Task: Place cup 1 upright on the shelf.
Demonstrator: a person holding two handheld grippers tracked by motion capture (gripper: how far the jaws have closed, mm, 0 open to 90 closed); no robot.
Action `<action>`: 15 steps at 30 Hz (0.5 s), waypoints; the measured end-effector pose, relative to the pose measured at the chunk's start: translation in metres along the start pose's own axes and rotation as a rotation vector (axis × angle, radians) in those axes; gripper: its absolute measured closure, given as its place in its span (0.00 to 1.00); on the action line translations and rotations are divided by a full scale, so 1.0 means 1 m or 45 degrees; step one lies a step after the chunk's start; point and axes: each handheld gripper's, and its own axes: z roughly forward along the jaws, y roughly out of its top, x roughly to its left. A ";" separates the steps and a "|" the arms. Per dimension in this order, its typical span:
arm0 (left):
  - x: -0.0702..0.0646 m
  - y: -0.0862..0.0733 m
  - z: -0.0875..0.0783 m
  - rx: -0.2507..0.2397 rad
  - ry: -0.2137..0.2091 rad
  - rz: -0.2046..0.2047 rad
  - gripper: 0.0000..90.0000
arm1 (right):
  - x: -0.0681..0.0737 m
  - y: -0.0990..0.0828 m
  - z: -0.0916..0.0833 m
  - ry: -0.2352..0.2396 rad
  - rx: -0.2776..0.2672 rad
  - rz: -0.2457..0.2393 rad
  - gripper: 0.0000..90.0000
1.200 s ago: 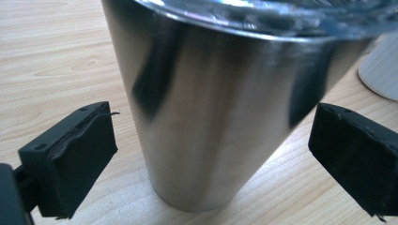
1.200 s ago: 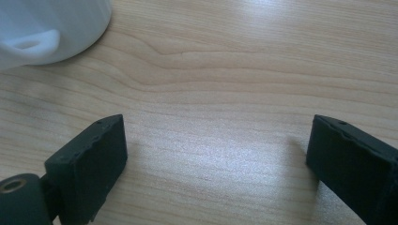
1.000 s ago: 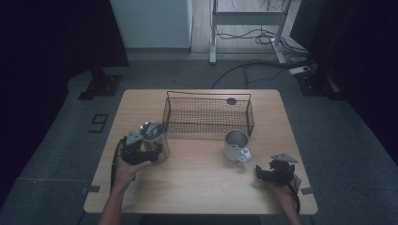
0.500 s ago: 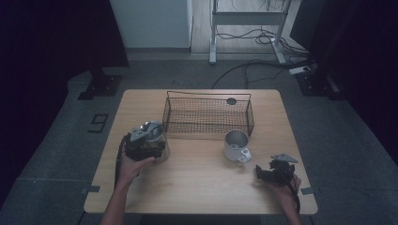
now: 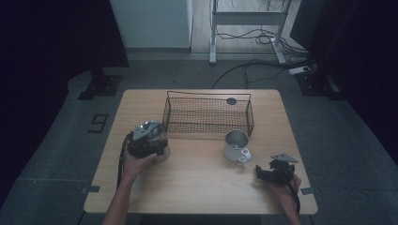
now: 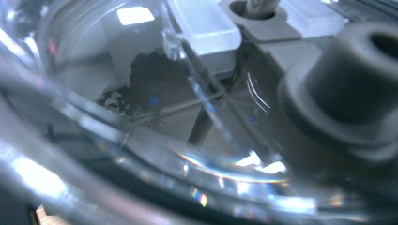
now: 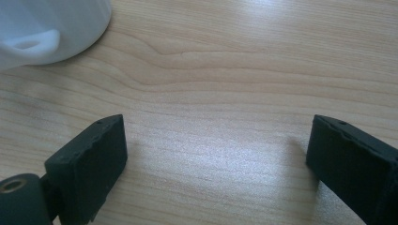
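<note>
Near right edge of the worktop (image 5: 197, 192): the right gripper (image 5: 261, 172) rests there, jaws wide apart with only bare wood between them (image 7: 216, 154).
Just beyond those jaws: a pale mug (image 5: 235, 145) stands upright, handle toward the right gripper and apart from it (image 7: 47, 28).
Near left: the left gripper (image 5: 148, 140) sits over the glass jar (image 5: 152, 126), with the person's left hand (image 5: 136, 164) behind it.
Jar's place: on the worktop's left side, just in front of the wire basket's (image 5: 209, 115) left end.
Key relation: the jar stands upright, long axis vertical, directly under and ahead of the left gripper; its clear lid (image 6: 141, 93) and grey knob (image 6: 356, 93) are right against the camera.
Nearer hand: the left by far; the right is well apart, past the mug.
Left jaws: they have just been closing, but I cannot tell whether they press on the jar.
Change: a second ago the left gripper lay at the jar's near-left side; now it has come up over the lid. The right gripper, mug and basket match.
</note>
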 end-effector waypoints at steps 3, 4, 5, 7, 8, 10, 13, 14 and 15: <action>0.000 0.000 -0.001 0.002 -0.018 0.018 0.03 | 0.000 0.000 0.000 0.000 0.000 0.000 0.06; 0.001 0.000 -0.001 0.003 -0.019 0.020 0.04 | 0.000 0.000 0.000 0.000 0.000 0.000 0.06; 0.001 0.000 -0.001 0.006 -0.020 0.021 0.04 | 0.000 0.000 0.000 0.000 0.000 0.000 0.06; 0.001 0.001 -0.001 0.008 -0.020 0.022 0.04 | 0.000 0.000 0.000 0.000 0.000 0.000 0.06; 0.000 0.001 -0.001 0.011 -0.018 0.023 0.04 | 0.000 0.000 0.000 0.000 0.000 0.000 0.06; -0.001 0.002 -0.001 0.015 -0.012 0.025 0.04 | 0.000 0.000 0.000 0.000 0.000 0.000 0.06; -0.004 0.002 -0.005 0.003 -0.020 0.033 0.04 | 0.000 0.000 0.000 0.000 0.000 0.000 0.06; -0.005 0.003 -0.007 -0.003 -0.027 0.032 0.04 | 0.000 0.000 0.000 0.000 0.000 0.000 0.06; -0.006 0.004 -0.009 -0.006 -0.038 0.037 0.04 | 0.000 0.000 0.000 0.000 0.000 0.000 0.06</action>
